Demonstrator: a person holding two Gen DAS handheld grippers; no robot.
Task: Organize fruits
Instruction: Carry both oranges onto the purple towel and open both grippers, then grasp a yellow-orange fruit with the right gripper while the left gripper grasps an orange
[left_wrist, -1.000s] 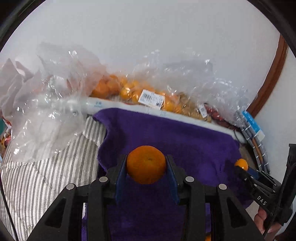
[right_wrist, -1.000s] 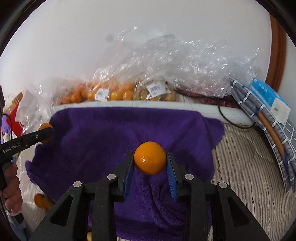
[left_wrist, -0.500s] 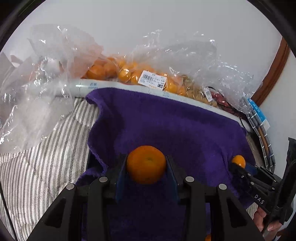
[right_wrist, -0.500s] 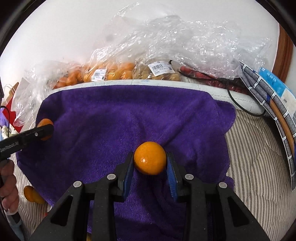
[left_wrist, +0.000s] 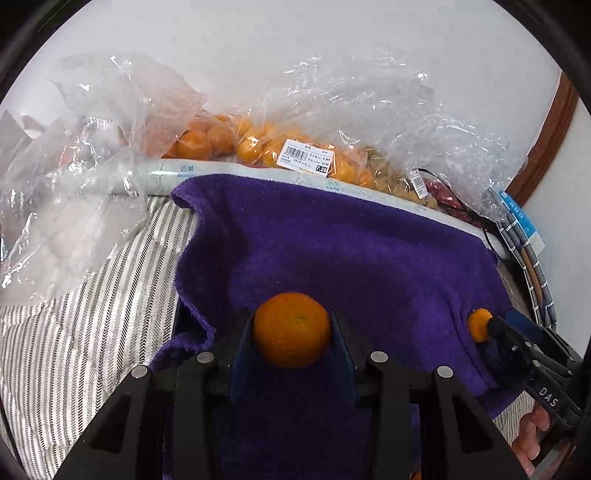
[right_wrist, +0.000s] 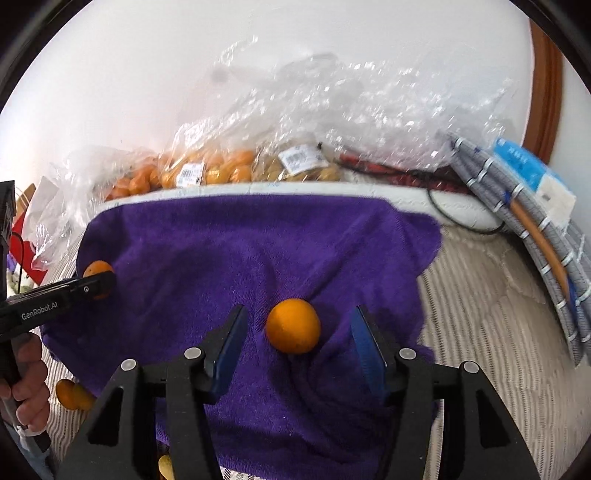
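We logged one mandarin (left_wrist: 291, 329) pinched between the pads of the left gripper (left_wrist: 291, 332), low centre in the left wrist view, above the purple towel (left_wrist: 351, 251). A second mandarin (right_wrist: 293, 325) lay on that towel in the lower middle of the right wrist view, between the spread fingers of the right gripper (right_wrist: 297, 341) and touching neither pad. Bagged oranges (right_wrist: 207, 171) in clear plastic sat along the towel's far edge, across the upper middle. Striped bedding (left_wrist: 85, 325) showed at lower left of the left view.
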